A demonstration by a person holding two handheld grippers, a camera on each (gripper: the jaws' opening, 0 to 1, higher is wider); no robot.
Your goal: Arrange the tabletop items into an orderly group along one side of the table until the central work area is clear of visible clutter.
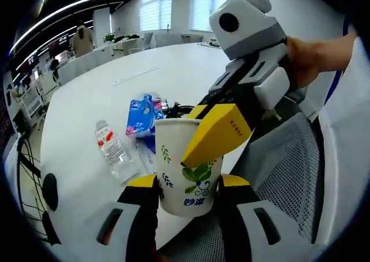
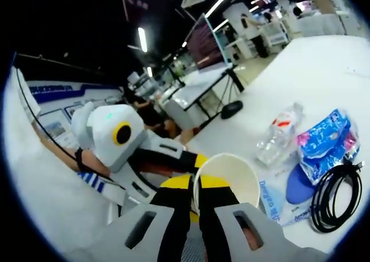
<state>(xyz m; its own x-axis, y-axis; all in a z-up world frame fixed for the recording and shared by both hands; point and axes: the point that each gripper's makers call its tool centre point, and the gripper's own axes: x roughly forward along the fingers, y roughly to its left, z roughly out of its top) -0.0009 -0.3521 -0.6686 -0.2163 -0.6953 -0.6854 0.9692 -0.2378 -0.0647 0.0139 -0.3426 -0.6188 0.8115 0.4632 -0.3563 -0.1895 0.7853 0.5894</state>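
My left gripper (image 1: pixel 186 187) clamps the paper cup (image 1: pixel 186 166) by its sides; my right gripper (image 2: pixel 197 194) pinches its rim. With 2 grips, I'd release 1 gently, then park it near the bottle (image 1: pixel 114 152) and blue packet (image 1: pixel 141 115).

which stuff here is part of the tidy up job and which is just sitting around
Part of the job:
- paper cup, held between the left gripper jaws, with the right gripper pinching its rim
- water bottle, lying on its side
- blue snack packet
- black cable, coiled
- blue-and-white wipes pack

Just around:
- white table
- mesh chair
- far desks
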